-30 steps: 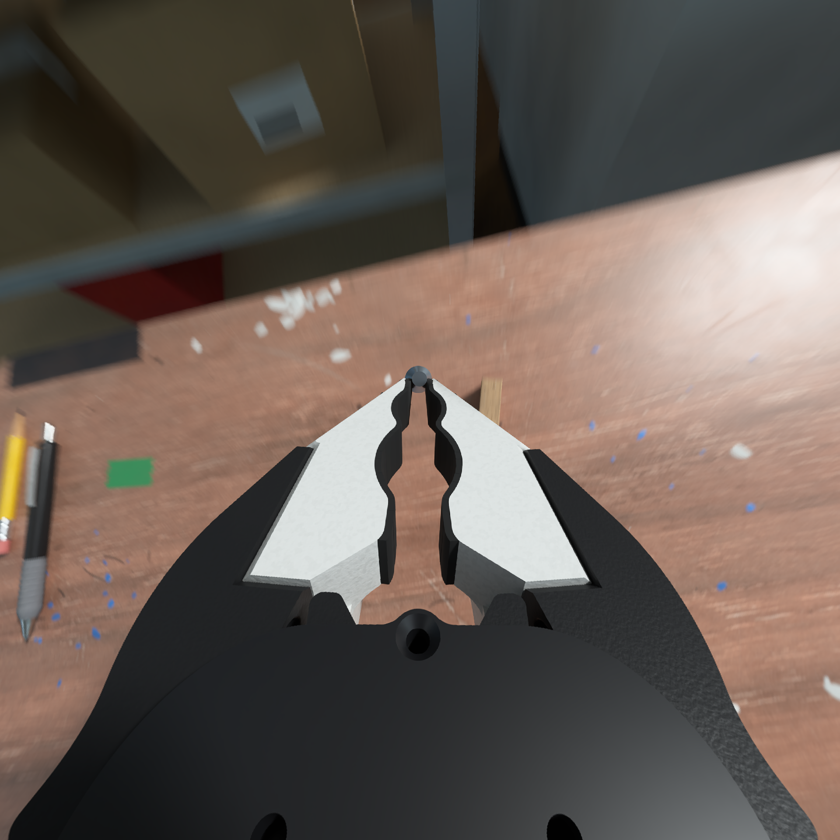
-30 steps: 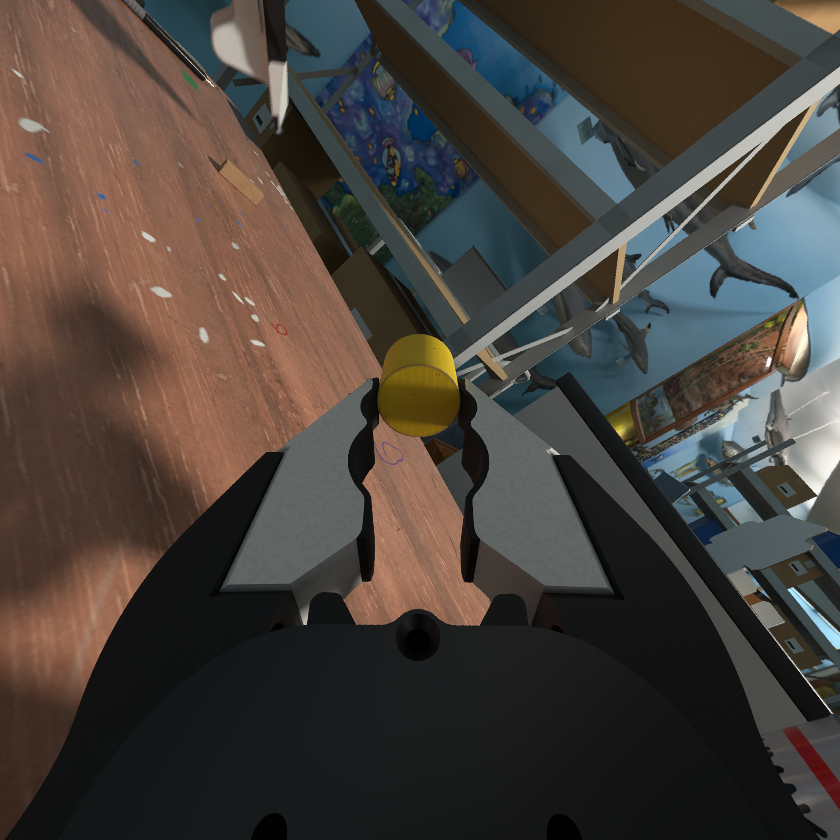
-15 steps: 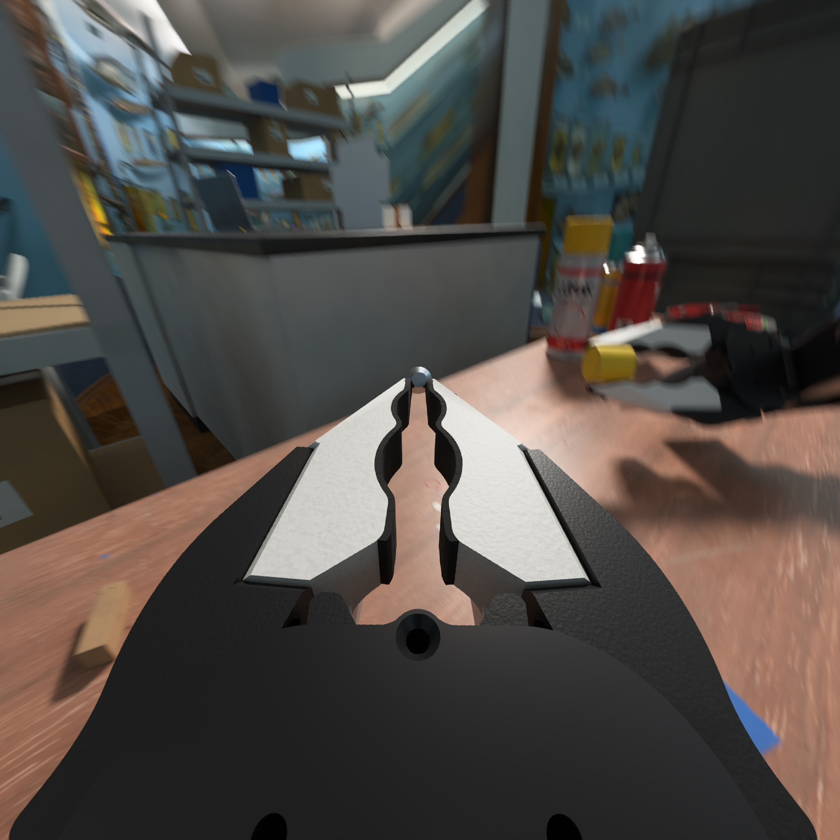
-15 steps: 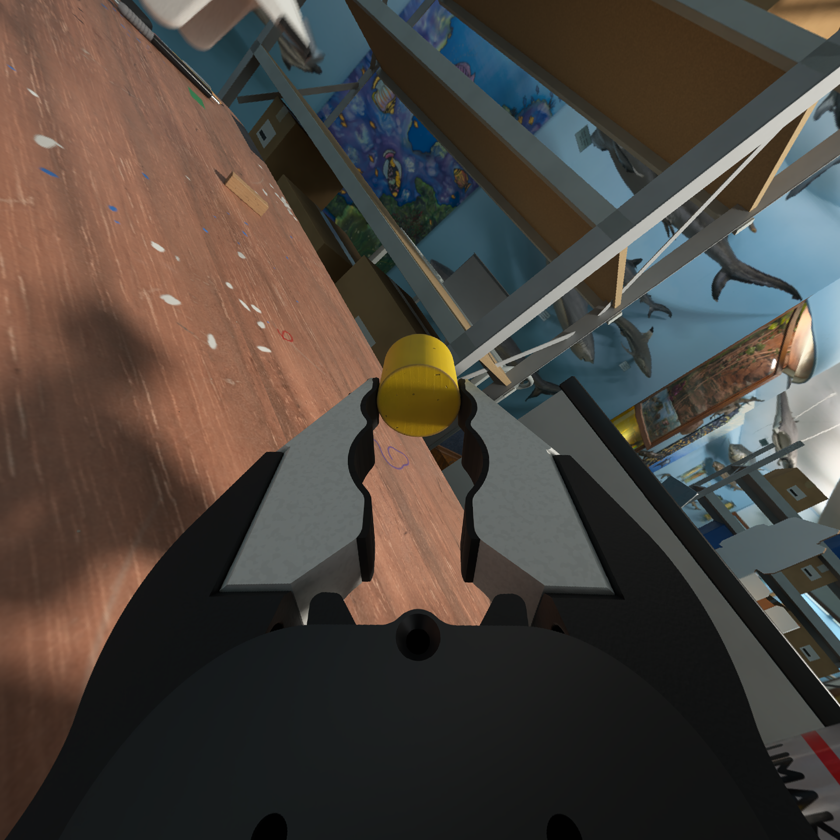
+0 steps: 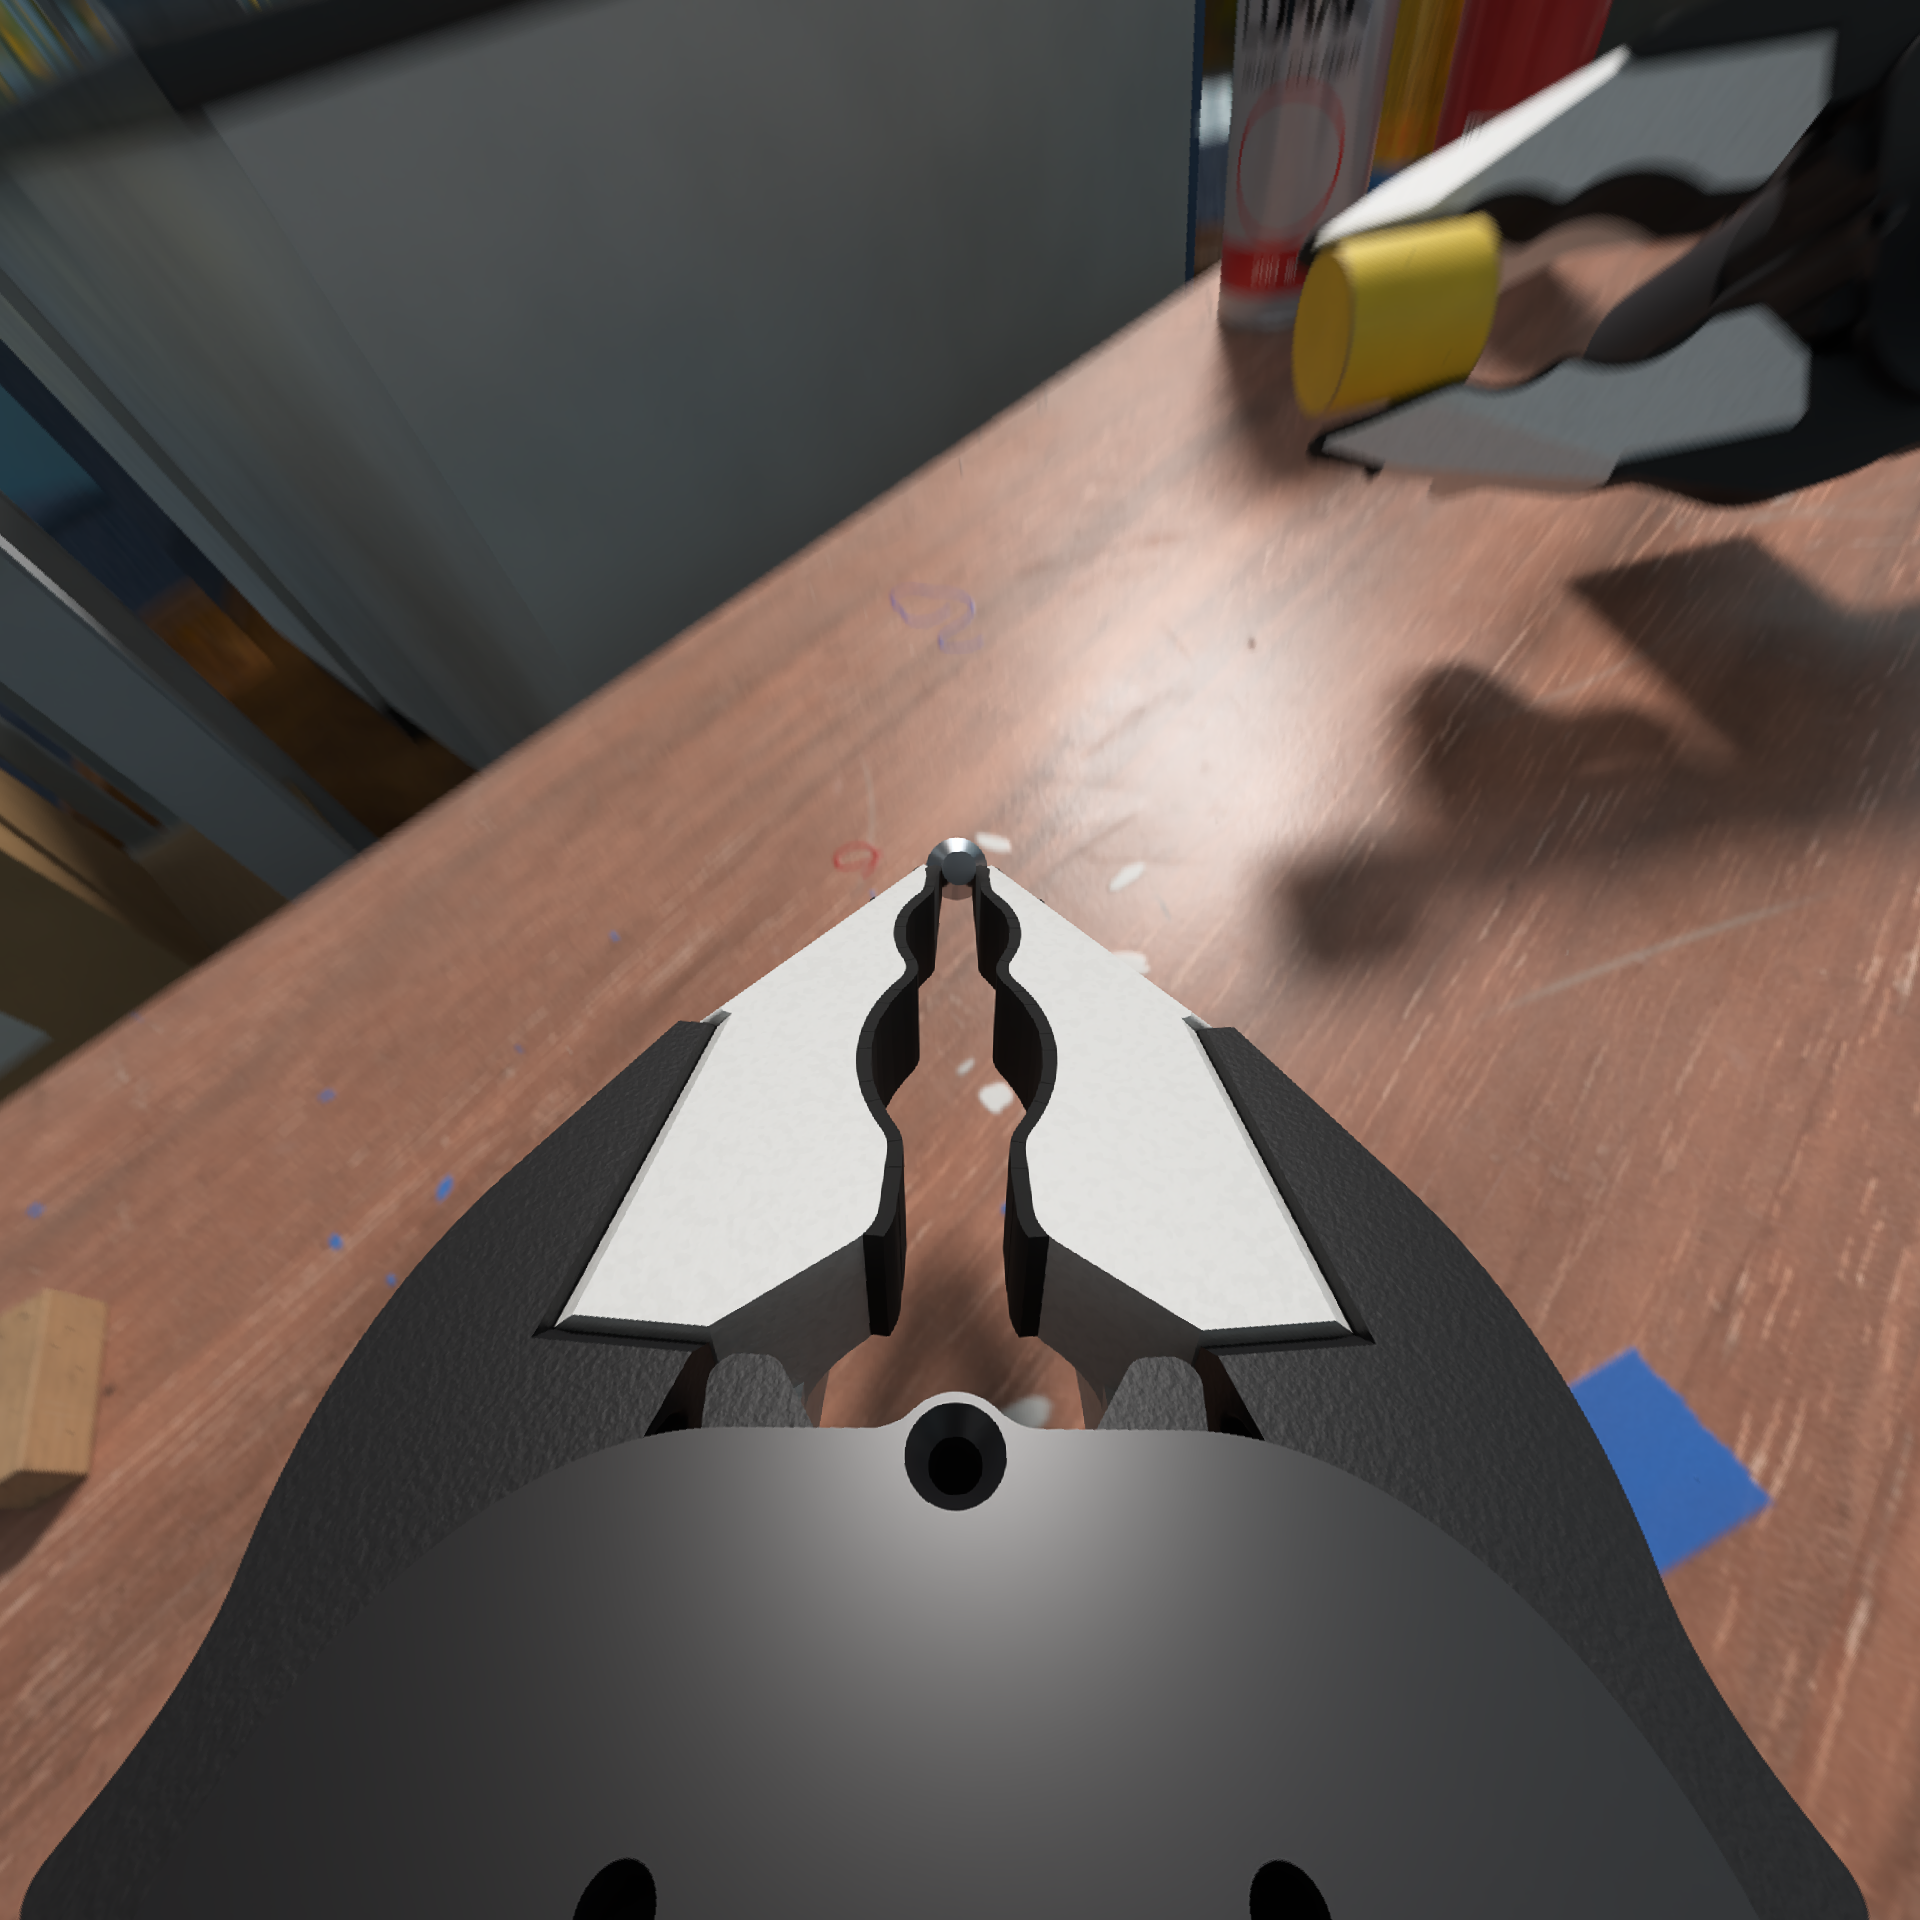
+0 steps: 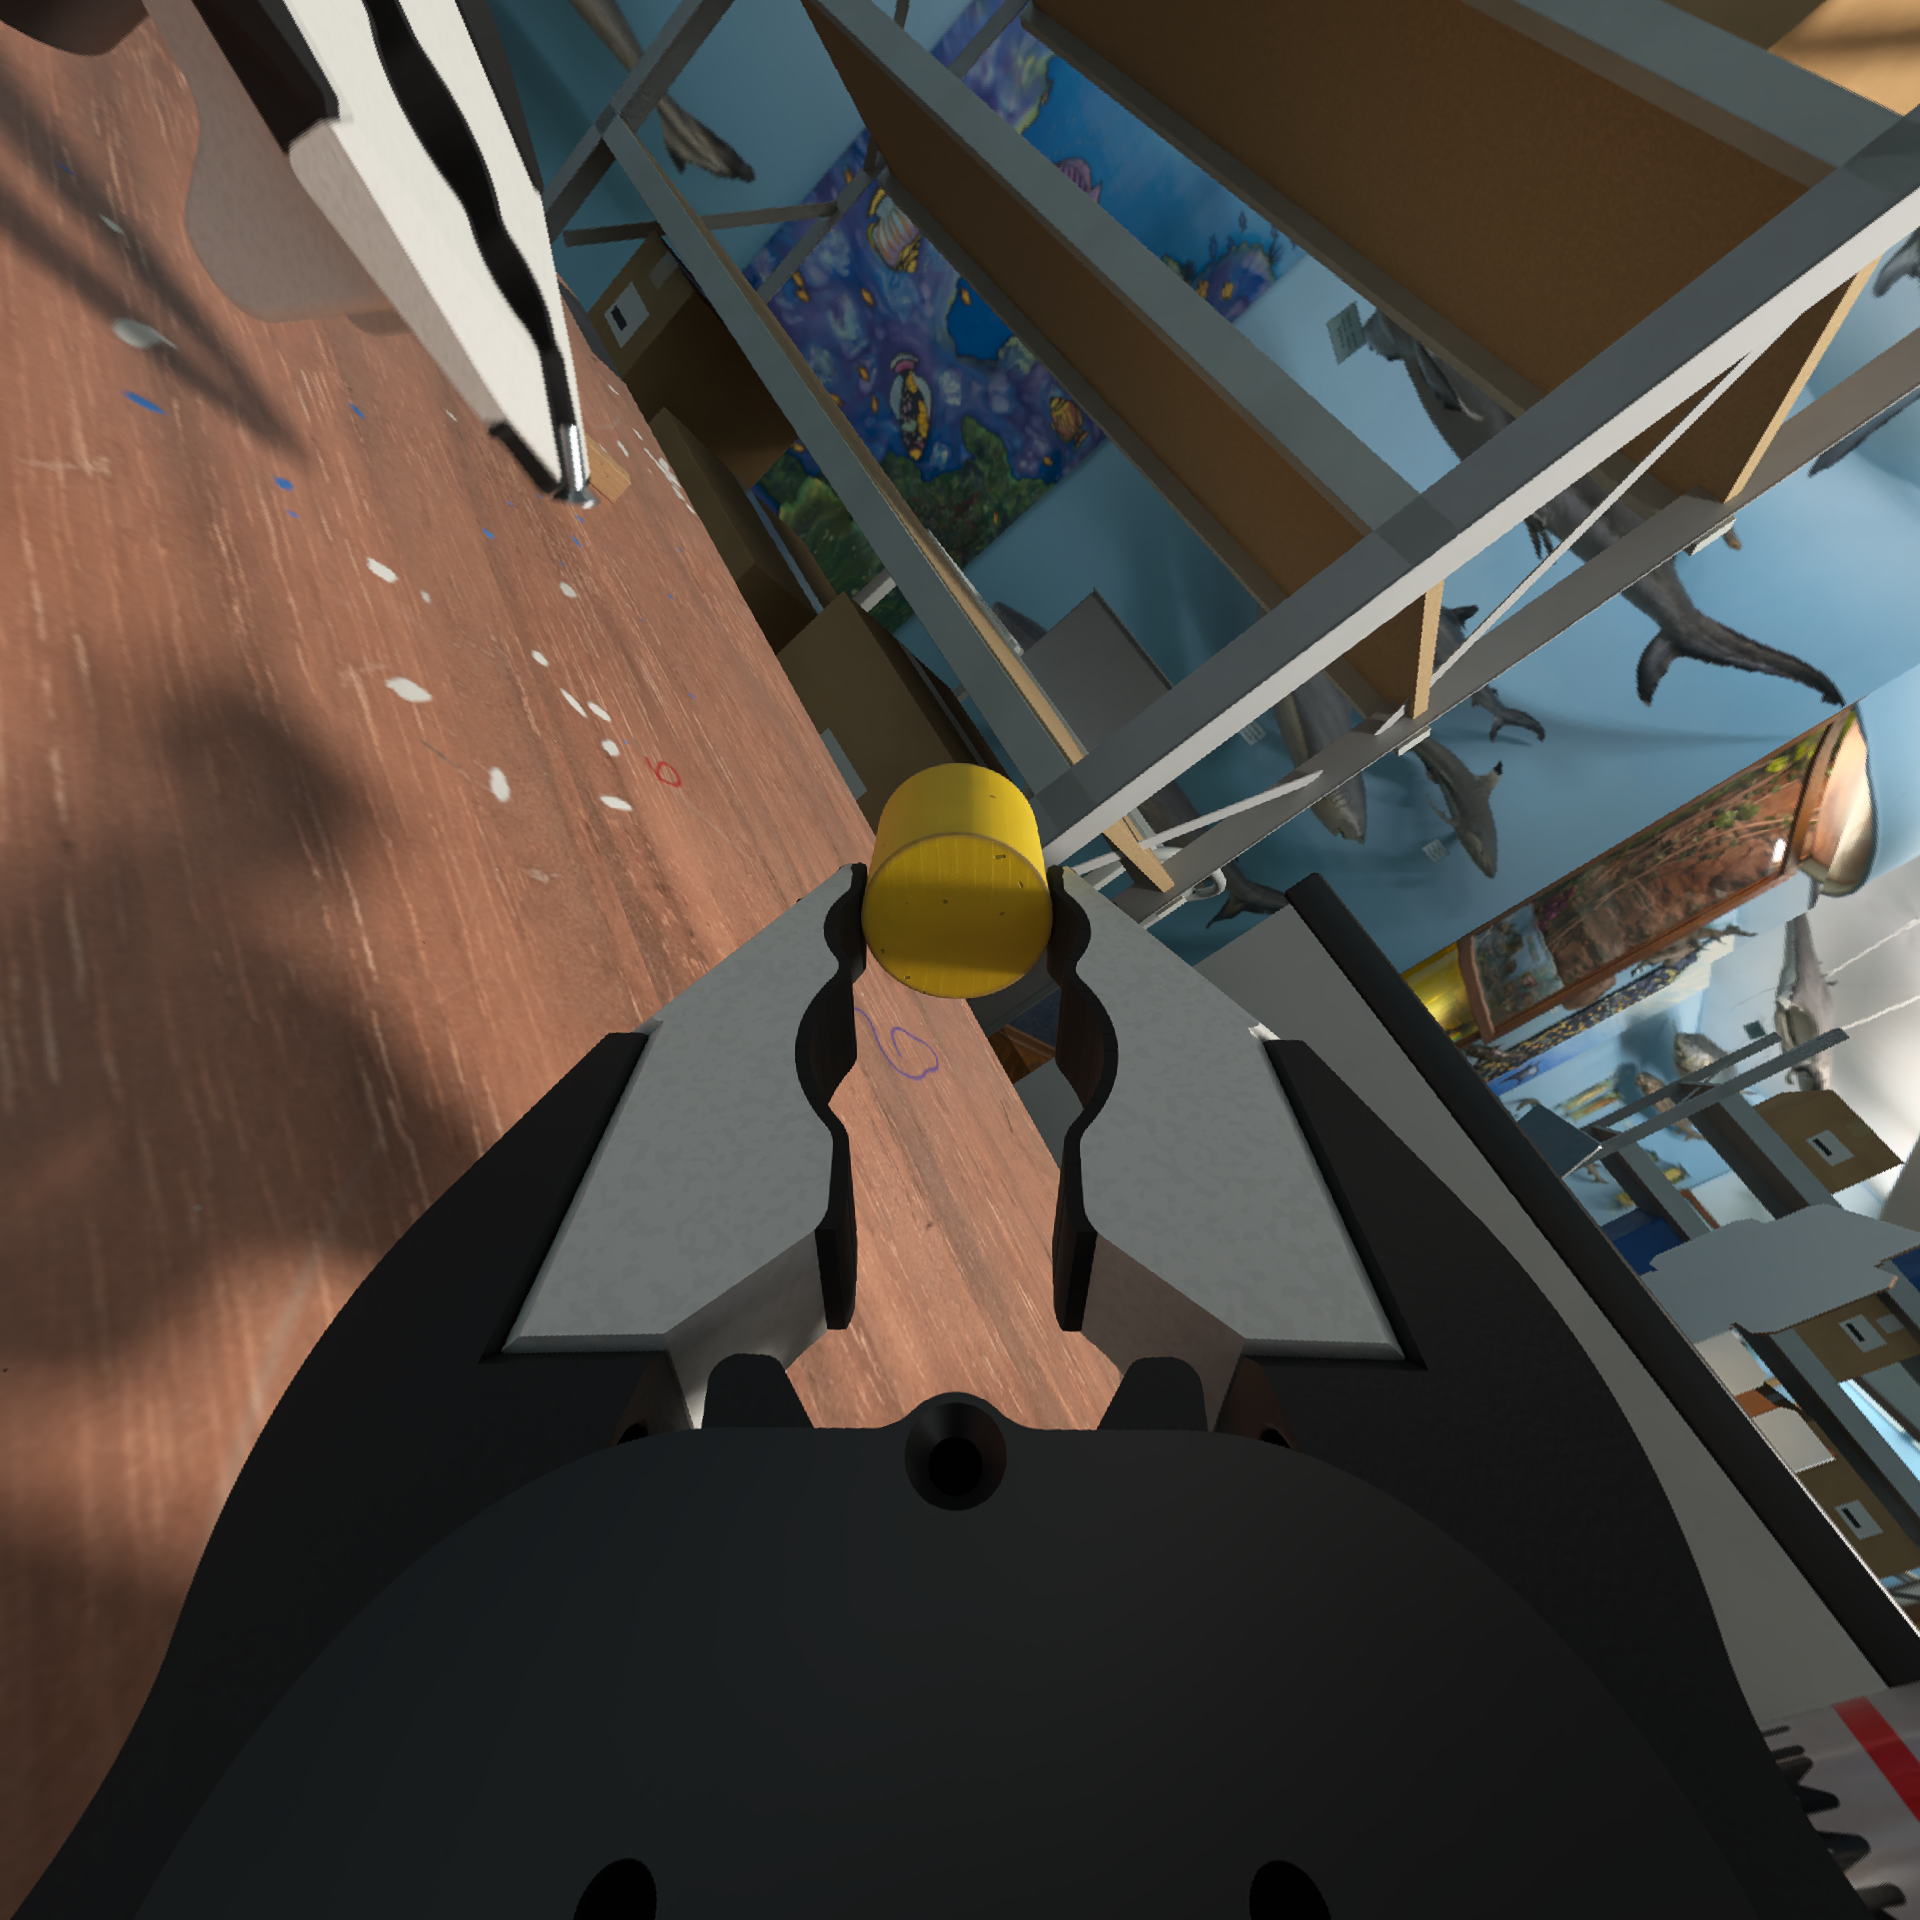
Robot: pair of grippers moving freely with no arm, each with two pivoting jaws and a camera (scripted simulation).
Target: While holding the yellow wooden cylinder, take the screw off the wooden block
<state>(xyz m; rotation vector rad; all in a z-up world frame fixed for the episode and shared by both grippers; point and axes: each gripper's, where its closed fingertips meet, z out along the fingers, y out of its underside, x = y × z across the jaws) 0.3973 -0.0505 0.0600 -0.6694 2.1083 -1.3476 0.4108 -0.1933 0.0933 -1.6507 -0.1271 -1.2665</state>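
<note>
My left gripper (image 5: 957, 885) is shut on a small grey screw (image 5: 957, 862), pinched at its fingertips above the brown table (image 5: 1351, 1143). The light wooden block (image 5: 47, 1382) lies on the table at the far left edge, apart from the screw. My right gripper (image 6: 956, 883) is shut on the yellow wooden cylinder (image 6: 956, 914) and holds it above the table. In the left wrist view the cylinder (image 5: 1403, 307) shows at top right. In the right wrist view the left gripper (image 6: 566, 473) hangs at upper left with the screw (image 6: 572, 457), the block (image 6: 611, 481) just behind.
Spray cans (image 5: 1288, 156) stand at the table's far edge behind the right gripper. A blue paper scrap (image 5: 1662, 1455) lies at the right. White chips (image 6: 405, 688) and small pen marks dot the table. Grey shelving (image 6: 1143, 520) stands past the table edge.
My left gripper has swung with the screw, away from the block and closer to the right gripper, and now tilts down at the table. The right gripper keeps the cylinder almost still.
</note>
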